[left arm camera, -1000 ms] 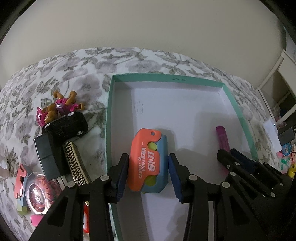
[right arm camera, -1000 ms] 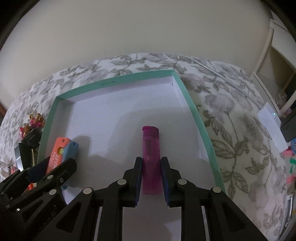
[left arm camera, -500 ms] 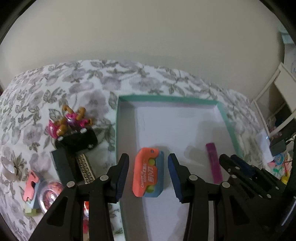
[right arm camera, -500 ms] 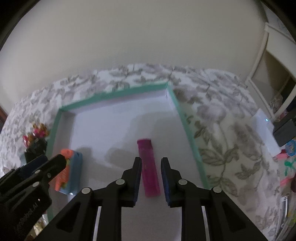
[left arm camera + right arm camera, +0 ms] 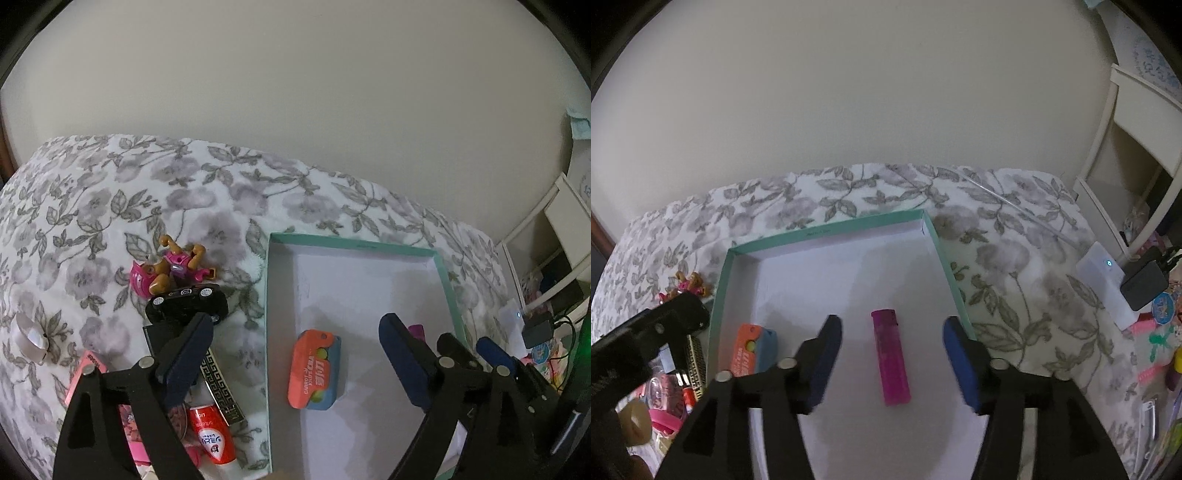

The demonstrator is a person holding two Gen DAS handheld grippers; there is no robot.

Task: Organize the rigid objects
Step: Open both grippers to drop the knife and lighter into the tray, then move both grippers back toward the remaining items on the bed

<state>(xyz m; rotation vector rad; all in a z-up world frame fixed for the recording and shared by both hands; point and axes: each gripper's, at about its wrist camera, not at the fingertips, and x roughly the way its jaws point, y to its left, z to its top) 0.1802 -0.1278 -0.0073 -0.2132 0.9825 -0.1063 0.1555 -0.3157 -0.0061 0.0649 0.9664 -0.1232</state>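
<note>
From the left wrist, the left gripper hangs over the tray, its jaws just sprung wide and nothing between them; the orange knife toy lies flat on the tray floor below. Beside the tray, on the floral cover, a black car, a pink figure and a red tube wait.

From the right wrist, the right gripper has likewise just been opening, clear of the pink lighter lying in the tray. Both drops look finished; next, I'd guess, the left swings out to the pile and must line up on one piece.
</note>
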